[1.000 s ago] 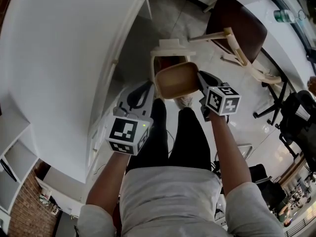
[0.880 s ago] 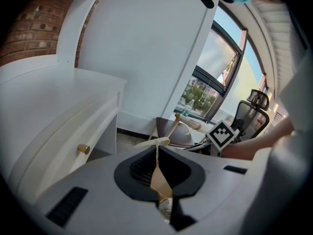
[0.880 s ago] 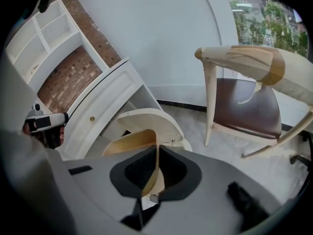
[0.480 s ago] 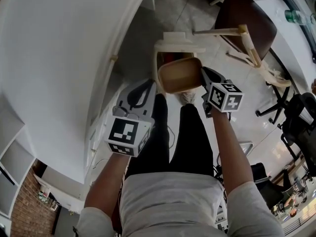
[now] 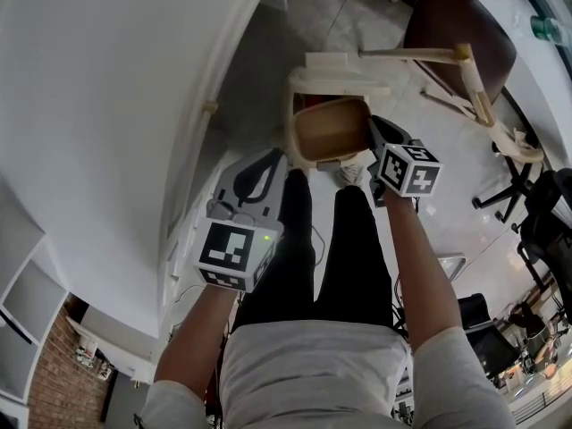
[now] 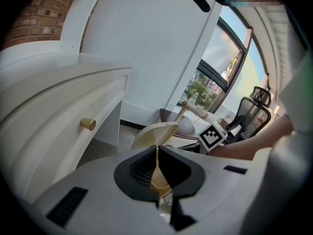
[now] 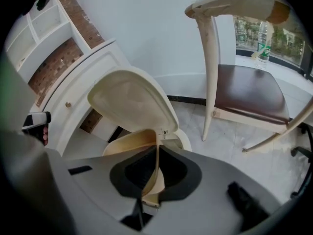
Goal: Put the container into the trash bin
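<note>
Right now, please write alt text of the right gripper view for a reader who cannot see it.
The right gripper is shut on the thin wall of a beige container, in front of a cream trash bin whose lid stands open. A brown-seated chair stands at the right, a white cabinet at the left.

Container [image 5: 332,128] over trash bin [image 5: 291,143] mouth; left gripper [image 5: 275,162] on its left edge, right gripper [image 5: 379,138] on its right. Cabinet [image 5: 107,105] left of bin, chair [image 5: 460,34] behind-right, both on floor [image 5: 335,7].
</note>
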A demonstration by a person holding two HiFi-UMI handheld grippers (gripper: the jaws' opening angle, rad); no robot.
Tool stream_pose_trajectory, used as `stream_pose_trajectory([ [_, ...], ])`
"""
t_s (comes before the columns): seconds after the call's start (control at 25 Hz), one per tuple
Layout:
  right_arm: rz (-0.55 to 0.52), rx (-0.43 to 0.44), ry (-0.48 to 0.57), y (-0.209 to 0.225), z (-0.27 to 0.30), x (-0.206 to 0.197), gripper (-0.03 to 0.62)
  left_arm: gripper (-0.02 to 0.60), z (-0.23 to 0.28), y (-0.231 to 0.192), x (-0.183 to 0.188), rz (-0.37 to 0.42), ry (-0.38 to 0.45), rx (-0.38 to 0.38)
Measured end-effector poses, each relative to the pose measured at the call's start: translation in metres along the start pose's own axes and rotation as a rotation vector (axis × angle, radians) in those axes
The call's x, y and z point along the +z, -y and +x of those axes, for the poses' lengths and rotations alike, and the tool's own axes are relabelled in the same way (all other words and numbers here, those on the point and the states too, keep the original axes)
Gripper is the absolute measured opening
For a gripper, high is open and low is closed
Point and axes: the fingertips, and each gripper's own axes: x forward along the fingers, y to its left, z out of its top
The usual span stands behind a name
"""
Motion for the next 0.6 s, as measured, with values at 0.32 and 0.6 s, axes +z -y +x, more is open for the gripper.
stream_pose_trajectory([
  [0.32,-0.004,-0.044,-0.022,0.02,0.025,-0.014,0.038,0.026,0.009,-0.011,-0.014,-0.004,-0.022,-0.009],
  [0.6,-0.016,-0.078,-0.056,0.025,0.046,-0.028,0.038,0.026,0.016,-0.016,-0.024,-0.01,-0.041,-0.018],
])
